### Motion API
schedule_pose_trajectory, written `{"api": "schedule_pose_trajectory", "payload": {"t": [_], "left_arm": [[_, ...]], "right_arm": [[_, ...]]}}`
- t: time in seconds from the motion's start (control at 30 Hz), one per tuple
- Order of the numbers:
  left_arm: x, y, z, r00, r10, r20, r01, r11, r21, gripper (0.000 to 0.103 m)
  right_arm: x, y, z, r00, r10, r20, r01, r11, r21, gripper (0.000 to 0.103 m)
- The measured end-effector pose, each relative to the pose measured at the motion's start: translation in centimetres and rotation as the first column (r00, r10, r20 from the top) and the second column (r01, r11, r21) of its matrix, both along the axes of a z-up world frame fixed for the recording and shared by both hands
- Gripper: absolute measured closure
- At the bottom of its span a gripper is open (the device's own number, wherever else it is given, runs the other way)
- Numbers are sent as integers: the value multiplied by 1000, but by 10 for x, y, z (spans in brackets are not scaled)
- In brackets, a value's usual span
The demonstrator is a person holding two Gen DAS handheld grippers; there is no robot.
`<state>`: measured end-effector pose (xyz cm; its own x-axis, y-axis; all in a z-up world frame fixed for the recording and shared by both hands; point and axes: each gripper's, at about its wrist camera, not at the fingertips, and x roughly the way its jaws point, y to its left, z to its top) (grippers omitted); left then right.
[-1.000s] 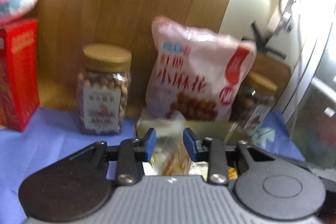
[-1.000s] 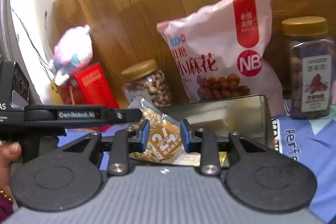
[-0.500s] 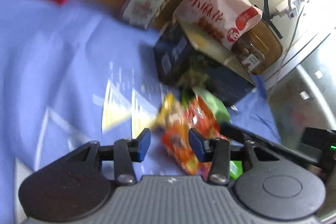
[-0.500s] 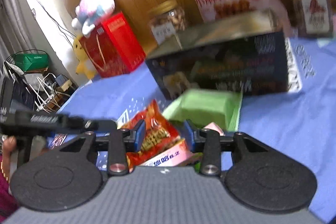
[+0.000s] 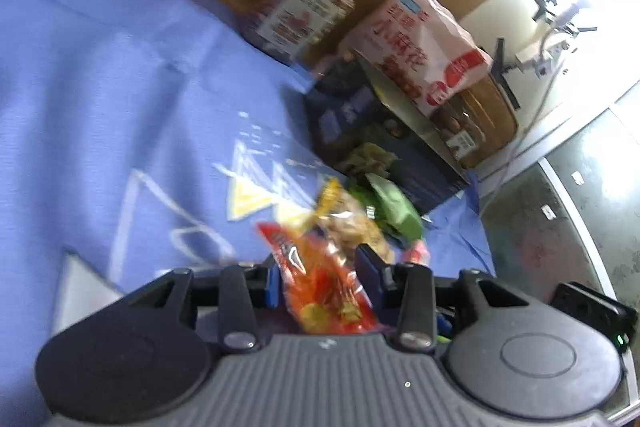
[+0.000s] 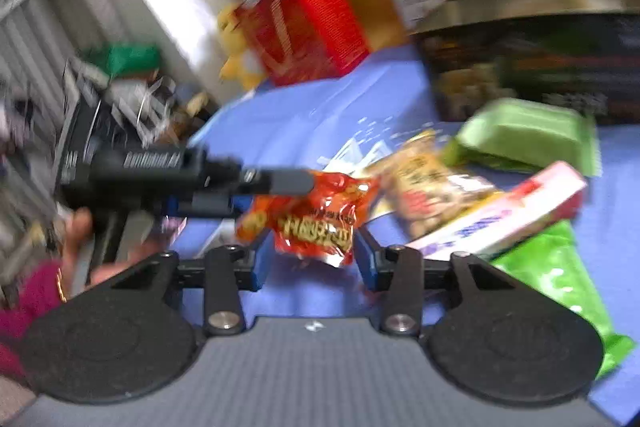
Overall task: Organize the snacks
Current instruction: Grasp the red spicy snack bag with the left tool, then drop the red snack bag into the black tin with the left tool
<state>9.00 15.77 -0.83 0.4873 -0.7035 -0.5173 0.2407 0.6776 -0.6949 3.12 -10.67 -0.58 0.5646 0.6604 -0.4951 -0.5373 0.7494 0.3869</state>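
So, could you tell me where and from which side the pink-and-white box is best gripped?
Grip the pink-and-white box across its narrow width near the free pink end, coming from above. It is long and slim, lying tilted across the green pouch, with other packets crowding its lower end.

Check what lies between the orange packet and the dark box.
In the right wrist view, a nut packet and a green pack lie between the orange packet and the dark box; the left wrist view agrees.
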Motion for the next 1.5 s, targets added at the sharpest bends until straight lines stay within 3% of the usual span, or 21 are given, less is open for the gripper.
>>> {"api": "schedule_pose_trajectory", "payload": {"t": [0.03, 0.1, 0.17, 0.27, 0.33, 0.43, 0.5, 0.67, 0.87, 0.9, 1.03, 1.2, 1.4, 1.5], "left_arm": [[0, 5, -3, 1000, 7, -9, -7, 1000, 0, 73], [1, 11, -9, 999, 17, -37, -18, 1000, -4, 74], [3, 16, -11, 999, 12, -46, -13, 1000, -26, 74], [1, 16, -11, 999, 3, -35, -4, 999, -35, 75], [0, 15, -11, 999, -20, -33, 18, 998, -59, 81], [-3, 10, -12, 999, -47, -24, 45, 996, -83, 80], [-4, 4, -12, 999, -41, -16, 40, 998, -48, 78], [-2, -1, -8, 999, -43, -17, 42, 998, -54, 83], [17, -21, 36, 991, -97, 95, 104, 991, -79, 83], [25, -30, 47, 986, -121, 114, 131, 988, -85, 83], [57, -77, 79, 962, -186, 201, 200, 978, -52, 83], [110, -145, 90, 946, -250, 205, 265, 963, -53, 83], [147, -212, 66, 951, -279, 129, 278, 960, 33, 81], [151, -233, 61, 953, -283, 111, 268, 955, 127, 62]], "right_arm": [[-3, 10, 0, 999, 18, 31, -16, 999, -47, 51], [-9, 29, 1, 994, 49, 98, -35, 989, -142, 32], [-13, 45, -2, 985, 80, 156, -40, 969, -243, 24], [-6, 56, -11, 983, 105, 152, -50, 943, -328, 24], [-9, 52, -16, 978, 118, 174, -54, 940, -338, 24], [-9, 52, -16, 976, 89, 200, -17, 942, -336, 36], [-5, 52, -15, 974, 63, 216, 13, 943, -331, 54], [-10, 45, -10, 965, 21, 262, 57, 956, -287, 62], [-20, 28, 21, 891, -51, 452, 185, 948, -258, 62], [-18, 23, 27, 876, -62, 478, 205, 945, -253, 71], [-4, -1, 46, 822, -145, 551, 326, 912, -247, 72], [34, -46, 57, 768, -265, 583, 470, 851, -233, 72], [75, -86, 45, 768, -351, 535, 558, 778, -290, 71], [79, -96, 38, 761, -376, 529, 577, 765, -286, 64]]}}
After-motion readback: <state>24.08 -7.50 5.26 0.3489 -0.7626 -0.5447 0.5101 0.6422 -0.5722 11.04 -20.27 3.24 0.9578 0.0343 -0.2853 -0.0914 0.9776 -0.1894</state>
